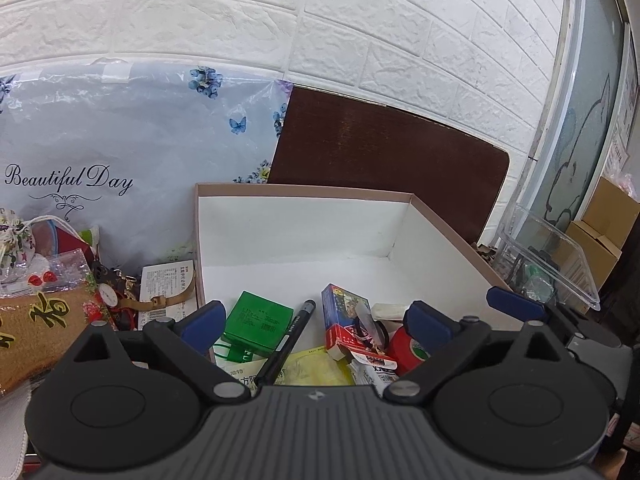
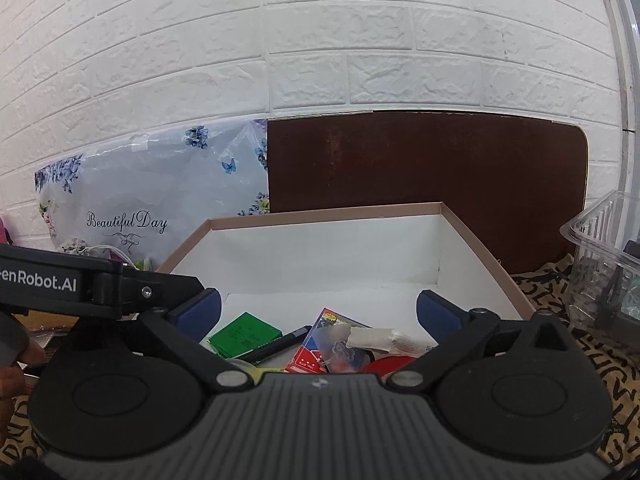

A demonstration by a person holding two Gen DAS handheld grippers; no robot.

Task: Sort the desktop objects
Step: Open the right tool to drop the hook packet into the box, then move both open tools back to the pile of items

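Both tools, left (image 1: pixel 316 322) and right (image 2: pixel 318 314), hang wide open and hold nothing over the near end of the white-lined box (image 1: pixel 304 216); between their fingers lie a green box (image 1: pixel 256 318), card pack (image 1: pixel 344 316) and black pen (image 1: pixel 286 342)

Bench under a leopard-print cloth (image 2: pixel 560 300). Resting on it: open cardboard box (image 1: pixel 448 224), clear plastic container (image 2: pixel 600 272) at right, wristwatch (image 1: pixel 110 294) and printed pouch (image 1: pixel 44 320) at left.
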